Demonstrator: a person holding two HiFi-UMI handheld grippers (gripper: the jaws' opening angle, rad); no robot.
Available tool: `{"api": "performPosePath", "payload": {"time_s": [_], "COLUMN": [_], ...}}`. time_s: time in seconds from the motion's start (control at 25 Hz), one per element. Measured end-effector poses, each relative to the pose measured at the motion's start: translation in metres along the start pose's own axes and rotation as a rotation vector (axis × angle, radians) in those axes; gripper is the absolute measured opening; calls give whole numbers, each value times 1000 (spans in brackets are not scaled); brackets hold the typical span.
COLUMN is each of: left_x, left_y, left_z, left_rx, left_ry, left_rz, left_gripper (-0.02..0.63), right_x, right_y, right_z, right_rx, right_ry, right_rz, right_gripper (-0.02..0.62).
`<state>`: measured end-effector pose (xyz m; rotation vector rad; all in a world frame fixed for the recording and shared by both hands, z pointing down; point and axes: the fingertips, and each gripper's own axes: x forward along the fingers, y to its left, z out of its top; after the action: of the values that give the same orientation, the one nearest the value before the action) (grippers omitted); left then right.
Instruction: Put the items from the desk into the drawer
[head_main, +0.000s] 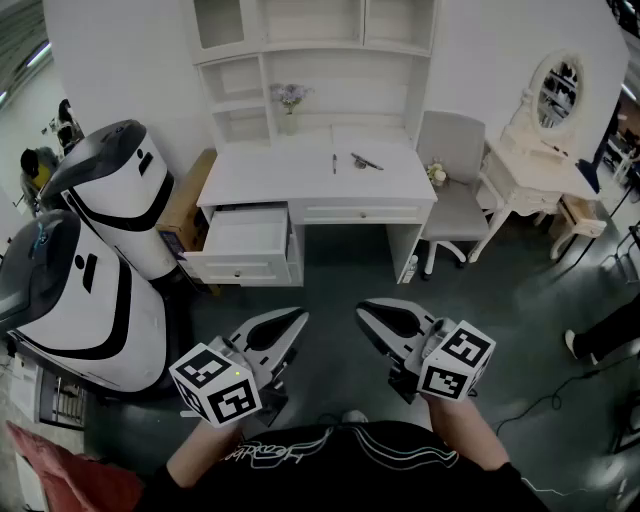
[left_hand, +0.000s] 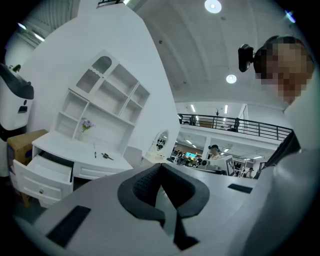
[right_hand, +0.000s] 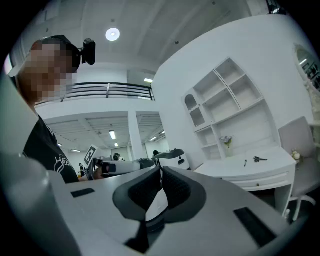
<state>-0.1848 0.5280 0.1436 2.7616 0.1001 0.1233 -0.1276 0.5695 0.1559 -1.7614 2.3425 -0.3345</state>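
Left hand-held gripper (head_main: 295, 318), right hand-held gripper (head_main: 365, 312) pressed together, empty. Risk: thin pen (head_main: 334, 162) rolling off counter (head_main: 290, 178) (poor pinch).

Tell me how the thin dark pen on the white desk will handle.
The thin dark pen looks slim and straight: probably stiff and light. Lying flat on the white desk, whose top looks smooth, it may roll if nudged.

No word or number can be read with certainty. White script lettering is printed across the black shirt (head_main: 290, 452), but it cannot be made out. A white print on the shirt is also seen in the right gripper view, equally unclear. Only square black-and-white coded patterns, without letters, are carried by the left marker cube (head_main: 215, 385) and the right marker cube (head_main: 455, 362).
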Motion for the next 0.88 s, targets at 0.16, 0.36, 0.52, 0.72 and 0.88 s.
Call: {"api": "performPosePath", "payload": {"time_s": [0.16, 0.36, 0.52, 0.72, 0.88], "left_x": [16, 46, 79, 118, 150], "left_y": [0, 1, 3, 5, 4], "left_z": [-6, -11, -19, -28, -30], "left_rx": [2, -5, -23, -33, -10], "left_ry": [20, 45, 59, 68, 66], "left_rz": [5, 5, -5, -8, 21], "left_gripper": [20, 20, 20, 20, 20], "right_x": [-6, -16, -31, -45, -56], "right_y": [-14, -41, -78, -112, -138], "right_z": [-3, 0, -4, -9, -2], "right_rx": [16, 40, 123, 123, 129], "right_ry": [1, -6, -13, 6, -10], "right_rz": [3, 0, -26, -17, 23], "right_gripper": [49, 49, 51, 51, 51]}}
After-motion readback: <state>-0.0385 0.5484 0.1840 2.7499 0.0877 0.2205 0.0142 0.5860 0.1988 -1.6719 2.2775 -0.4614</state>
